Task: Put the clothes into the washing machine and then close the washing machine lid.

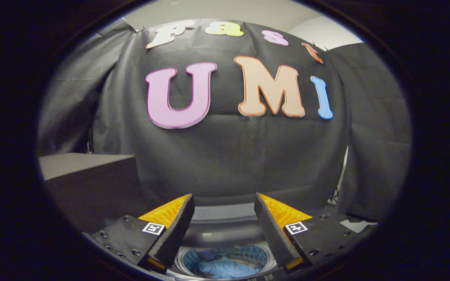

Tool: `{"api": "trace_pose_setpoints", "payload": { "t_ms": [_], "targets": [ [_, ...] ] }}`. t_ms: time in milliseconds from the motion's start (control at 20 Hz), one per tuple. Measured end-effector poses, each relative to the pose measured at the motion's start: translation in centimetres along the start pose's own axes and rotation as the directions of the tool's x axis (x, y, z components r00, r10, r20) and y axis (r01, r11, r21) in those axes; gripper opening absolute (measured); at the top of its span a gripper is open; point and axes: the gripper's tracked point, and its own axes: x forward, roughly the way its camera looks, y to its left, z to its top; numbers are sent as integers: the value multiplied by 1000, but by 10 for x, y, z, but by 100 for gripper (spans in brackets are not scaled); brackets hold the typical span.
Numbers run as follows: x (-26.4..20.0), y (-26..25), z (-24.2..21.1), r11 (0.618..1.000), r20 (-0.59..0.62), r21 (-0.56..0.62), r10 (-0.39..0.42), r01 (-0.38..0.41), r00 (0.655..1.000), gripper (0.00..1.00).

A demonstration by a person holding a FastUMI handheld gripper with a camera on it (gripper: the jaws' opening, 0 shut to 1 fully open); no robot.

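Hovering my tool (224,218), fingers apart and holding nothing | blue clothes (225,268) sit soft in washing machine (225,234) | I'd push its lid edge.

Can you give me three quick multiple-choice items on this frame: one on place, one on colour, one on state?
1. Where does the garment lie?
A. on the dark box beside the machine
B. inside the washing machine drum
C. clamped in the fingers

2. What colour is the garment?
A. blue
B. red
C. white

3. How does the gripper stand?
A. shut on the garment
B. shut on the lid
C. open, holding nothing

Answers: 1 B, it sits in the washing machine drum, below the gap between the fingers. 2 A, the cloth is plainly blue. 3 C, the fingers stand well apart above the drum with only the booth wall showing between them.
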Motion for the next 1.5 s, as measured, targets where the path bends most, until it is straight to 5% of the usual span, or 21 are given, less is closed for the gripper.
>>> {"api": "trace_pose_setpoints", "payload": {
  "t_ms": [400, 800, 1500],
  "targets": [
    [-7, -3, 9, 999, -13, -34, -7, 6, 1000, 96],
    [-74, -32, 41, 990, 38, -138, 7, -2, 999, 98],
    [-161, -53, 54, 1000, 136, -7, 25, -24, 990, 97]
  ]
}}
